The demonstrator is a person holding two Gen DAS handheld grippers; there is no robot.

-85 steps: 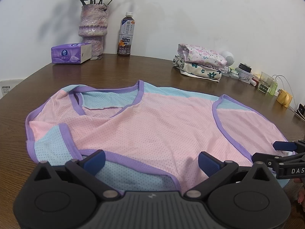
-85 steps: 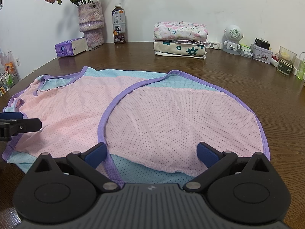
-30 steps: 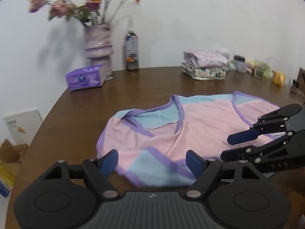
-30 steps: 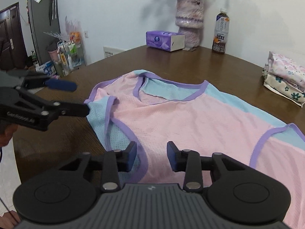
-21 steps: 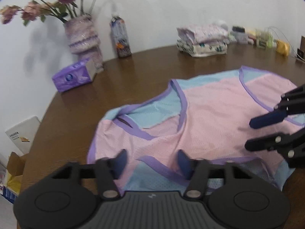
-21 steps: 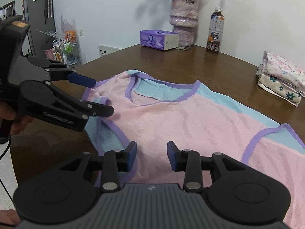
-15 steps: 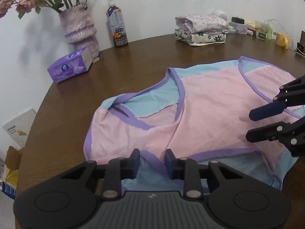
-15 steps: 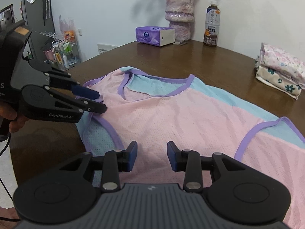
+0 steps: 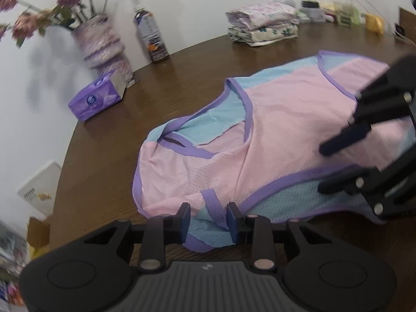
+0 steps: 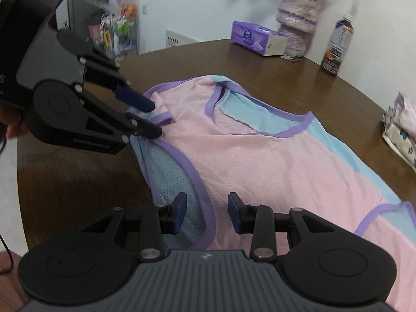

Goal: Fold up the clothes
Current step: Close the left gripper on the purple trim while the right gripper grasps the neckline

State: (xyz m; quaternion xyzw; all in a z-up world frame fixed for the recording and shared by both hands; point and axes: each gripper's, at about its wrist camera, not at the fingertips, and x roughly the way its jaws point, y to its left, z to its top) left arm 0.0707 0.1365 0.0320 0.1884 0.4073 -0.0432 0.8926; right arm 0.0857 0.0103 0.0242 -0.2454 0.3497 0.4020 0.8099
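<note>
A pink, blue and purple mesh top [image 9: 286, 135] lay spread across a round wooden surface [image 9: 109, 161], its near edge hanging close to the rim, as a person working two sets of hand-held tongs took hold of it for a fold. The left tongs [image 9: 208, 218] had narrowed on a purple-trimmed strap at the shoulder, the cloth bunched up between the blue pads [image 9: 185, 217] in what looked like a firm pinch. The right tongs [image 10: 207, 214] sat further along the same side of the top, straddling the purple armhole trim with the pads only partly apart; fabric lay between them, but whether they actually pressed on it could not be told from either view. Two grips spaced along one edge would, by the look of it, let that whole side be lifted and carried over evenly rather than dragged from a single corner. The rest of the top lay flat and smooth, which suggested the fold itself had not yet begun. At the far side of the surface a stack of folded clothes [image 9: 262, 23] stood by the wall, well apart from a tissue box [image 9: 97, 97], a drink bottle [image 9: 150, 39] and a vase of flowers [image 9: 104, 44].
</note>
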